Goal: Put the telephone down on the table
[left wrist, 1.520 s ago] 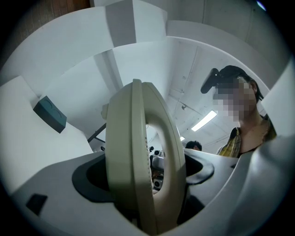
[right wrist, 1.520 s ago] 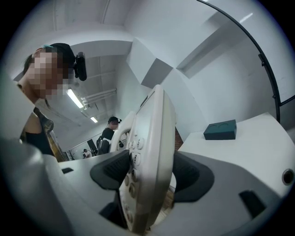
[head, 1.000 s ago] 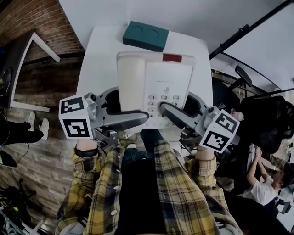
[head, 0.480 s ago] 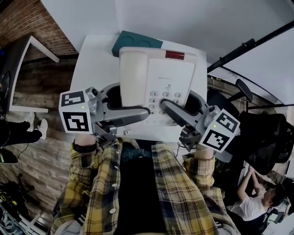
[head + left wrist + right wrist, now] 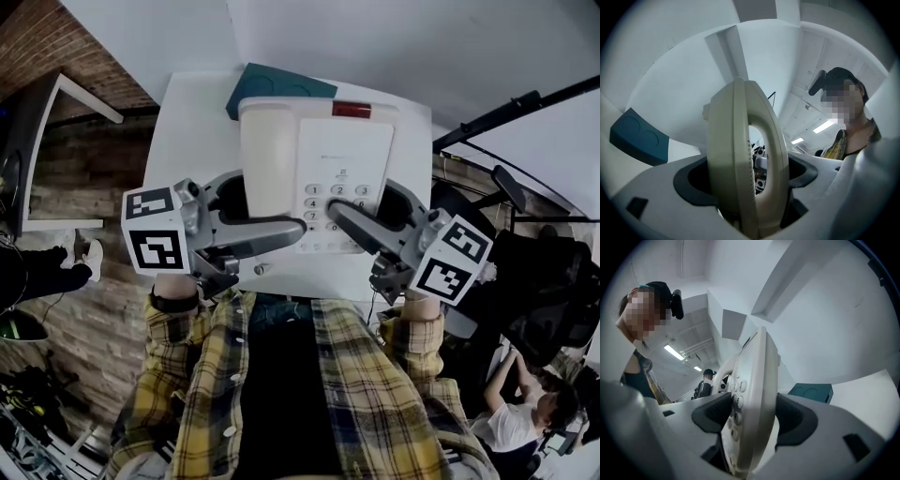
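Note:
A cream desk telephone (image 5: 319, 159) with its handset on the left and a keypad on the right hangs flat over the white table (image 5: 187, 131). My left gripper (image 5: 281, 230) is shut on its near left part, with the handset (image 5: 745, 154) clamped edge-on between the dark pads. Over on the keypad side, my right gripper (image 5: 347, 220) is shut on the telephone body (image 5: 754, 394), and the number keys face its left pad. Both grippers point roughly level. The telephone's underside is hidden.
A teal box (image 5: 272, 86) lies on the table's far side, partly behind the telephone. A black office chair (image 5: 553, 281) and a seated person (image 5: 525, 403) are at the right. A white desk frame (image 5: 66, 94) stands over the wooden floor at the left.
The telephone now covers more of the teal box than a second ago. Both grippers keep the same grip on it.

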A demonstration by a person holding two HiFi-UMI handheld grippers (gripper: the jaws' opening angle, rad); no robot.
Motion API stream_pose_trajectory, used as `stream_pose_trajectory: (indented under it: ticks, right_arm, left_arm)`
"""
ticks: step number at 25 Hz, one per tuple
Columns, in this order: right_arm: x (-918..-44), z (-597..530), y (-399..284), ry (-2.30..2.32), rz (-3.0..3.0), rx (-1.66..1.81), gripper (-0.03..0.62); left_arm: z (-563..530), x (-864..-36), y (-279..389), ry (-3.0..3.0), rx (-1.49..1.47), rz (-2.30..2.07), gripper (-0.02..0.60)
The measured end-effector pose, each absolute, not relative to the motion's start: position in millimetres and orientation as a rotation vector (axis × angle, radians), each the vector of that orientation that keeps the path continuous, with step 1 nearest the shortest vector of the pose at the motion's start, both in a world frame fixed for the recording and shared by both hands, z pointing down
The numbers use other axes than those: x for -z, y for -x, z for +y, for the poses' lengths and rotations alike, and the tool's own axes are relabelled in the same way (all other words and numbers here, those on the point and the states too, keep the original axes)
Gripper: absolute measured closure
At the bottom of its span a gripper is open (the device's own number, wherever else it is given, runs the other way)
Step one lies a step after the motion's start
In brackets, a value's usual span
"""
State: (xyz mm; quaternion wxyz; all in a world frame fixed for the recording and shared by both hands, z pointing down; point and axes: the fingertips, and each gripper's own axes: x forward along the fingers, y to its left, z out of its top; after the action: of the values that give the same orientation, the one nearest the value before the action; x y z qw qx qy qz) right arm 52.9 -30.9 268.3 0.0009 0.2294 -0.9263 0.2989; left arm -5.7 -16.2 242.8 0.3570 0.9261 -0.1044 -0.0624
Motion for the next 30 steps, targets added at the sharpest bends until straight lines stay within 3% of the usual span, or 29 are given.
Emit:
stream_pose_trajectory:
  ticks: [30]
  right_arm:
    - [-320.7,-53.2,-46.5,-0.773,-2.768,-1.117,0.319]
  left_arm:
    - [-42.7,-296.0,12.0,-2.261,0.084,-0.218,0.161]
